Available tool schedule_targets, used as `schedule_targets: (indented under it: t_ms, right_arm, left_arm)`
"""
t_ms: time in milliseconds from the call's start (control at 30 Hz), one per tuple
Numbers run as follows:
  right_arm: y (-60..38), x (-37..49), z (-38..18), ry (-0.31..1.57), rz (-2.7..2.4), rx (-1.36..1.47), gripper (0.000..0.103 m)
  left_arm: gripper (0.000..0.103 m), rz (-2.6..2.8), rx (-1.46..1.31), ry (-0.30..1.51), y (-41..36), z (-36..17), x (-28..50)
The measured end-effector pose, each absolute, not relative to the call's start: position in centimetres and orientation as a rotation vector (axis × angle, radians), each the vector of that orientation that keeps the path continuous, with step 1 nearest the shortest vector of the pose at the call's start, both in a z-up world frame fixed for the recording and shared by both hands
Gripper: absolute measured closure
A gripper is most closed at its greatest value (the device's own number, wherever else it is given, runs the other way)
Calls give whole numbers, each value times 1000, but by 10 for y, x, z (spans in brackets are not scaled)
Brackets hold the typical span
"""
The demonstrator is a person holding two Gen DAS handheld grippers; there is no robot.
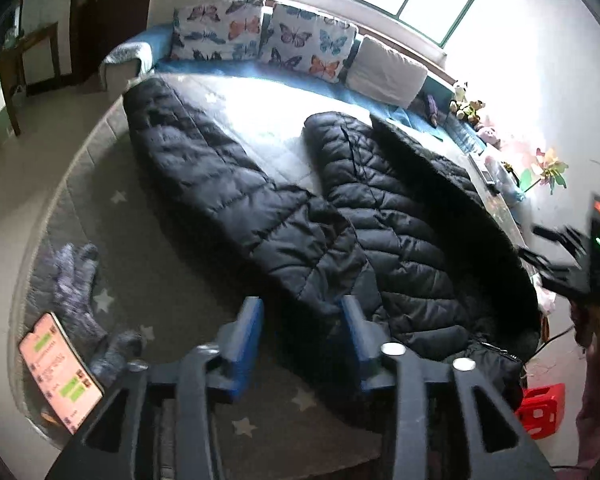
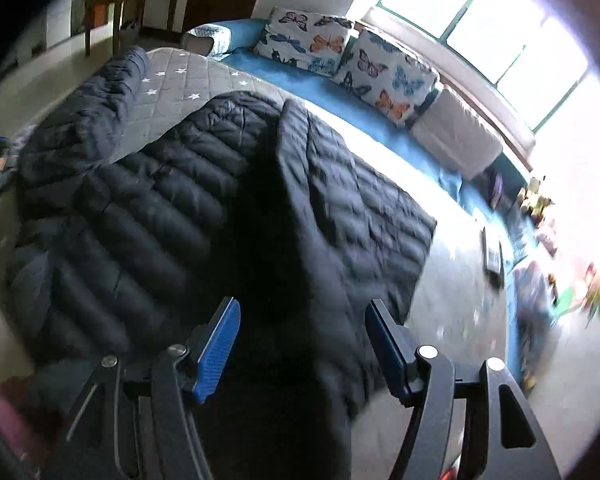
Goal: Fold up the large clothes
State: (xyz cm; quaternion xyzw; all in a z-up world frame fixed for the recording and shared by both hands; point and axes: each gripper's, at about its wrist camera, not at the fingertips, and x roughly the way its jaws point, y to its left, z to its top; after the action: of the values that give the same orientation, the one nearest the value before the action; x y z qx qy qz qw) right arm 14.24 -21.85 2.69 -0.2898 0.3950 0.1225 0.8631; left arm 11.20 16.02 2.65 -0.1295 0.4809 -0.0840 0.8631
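A large black quilted puffer coat [image 1: 340,216] lies spread on the grey star-patterned bed cover [image 1: 180,304], one sleeve stretched to the far left and the body partly folded over. My left gripper [image 1: 300,312] is open and empty just above the coat's near edge. The right gripper shows at the right edge of the left wrist view [image 1: 572,256]. In the right wrist view the coat [image 2: 172,208] fills the middle, and my right gripper [image 2: 302,312] is open above its dark folded part, holding nothing.
A phone [image 1: 58,372] with a lit screen and a grey knitted garment [image 1: 80,300] lie on the cover's near left. Butterfly pillows [image 1: 256,36] and a white pillow [image 1: 388,72] line the far side under the window. A red stool [image 1: 540,410] stands at right. Toys [image 1: 470,108] sit beside the bed.
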Motion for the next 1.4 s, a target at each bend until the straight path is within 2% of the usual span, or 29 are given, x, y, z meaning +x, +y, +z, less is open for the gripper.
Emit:
schedule_targets:
  t_ms: [33, 67, 367, 400, 433, 500, 600, 833, 1000, 1233, 1400]
  right_arm:
    - [-205, 159, 21, 831, 250, -641, 32]
    - [-197, 171, 17, 844, 251, -648, 32]
    - [-148, 263, -32, 881, 117, -730, 32]
    - [-147, 270, -36, 883, 103, -748, 36]
    - [-147, 275, -40, 878, 90, -766, 54]
    - [-153, 280, -39, 899, 91, -759, 79]
    - [-182, 279, -11, 902, 131, -623, 87]
    - [-319, 251, 88, 767, -1, -368, 89]
    - [-440, 221, 119, 769, -140, -199, 89]
    - [-584, 195, 87, 825, -331, 112, 89]
    - [-598, 192, 49, 924, -309, 181, 88]
  left_arm:
    - [39, -167, -265, 995, 162, 30, 110]
    - [35, -159, -260, 978, 164, 35, 109]
    - [34, -147, -311, 971, 176, 43, 134]
    - [34, -146, -310, 973, 174, 42, 137]
    - [34, -147, -308, 977, 172, 41, 140]
    - [34, -154, -307, 990, 166, 39, 148]
    - [34, -158, -297, 998, 153, 37, 160]
    - [34, -165, -242, 994, 117, 45, 179]
    - [34, -158, -222, 1005, 92, 43, 192]
    - [34, -141, -192, 1044, 68, 36, 208]
    - [34, -146, -174, 1070, 52, 32, 218]
